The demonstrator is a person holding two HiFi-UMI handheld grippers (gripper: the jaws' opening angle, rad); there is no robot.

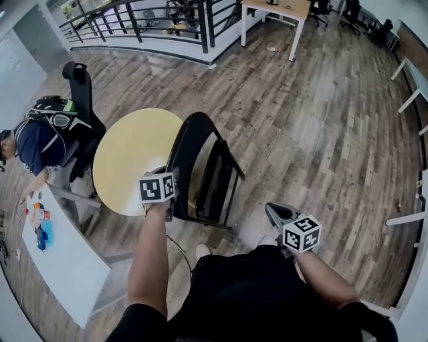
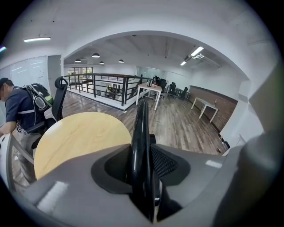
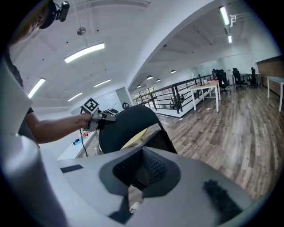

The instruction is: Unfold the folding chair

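Note:
The black folding chair (image 1: 200,167) stands on the wood floor beside a round yellow table (image 1: 130,157), its seat still close to the back. My left gripper (image 1: 167,175) is shut on the left edge of the chair's backrest; in the left gripper view the black edge (image 2: 141,142) runs straight up between the jaws (image 2: 143,179). From the right gripper view I see the chair's back (image 3: 126,126) with the left gripper (image 3: 104,117) clamped on it. My right gripper (image 1: 272,210) hangs shut and empty (image 3: 141,172) to the chair's right, apart from it.
A white desk (image 1: 63,264) with small items stands at left, where a person (image 1: 33,143) with a backpack leans by an office chair (image 1: 80,87). A railing (image 1: 147,20) and a wooden desk (image 1: 281,10) lie beyond. White tables (image 1: 414,77) line the right.

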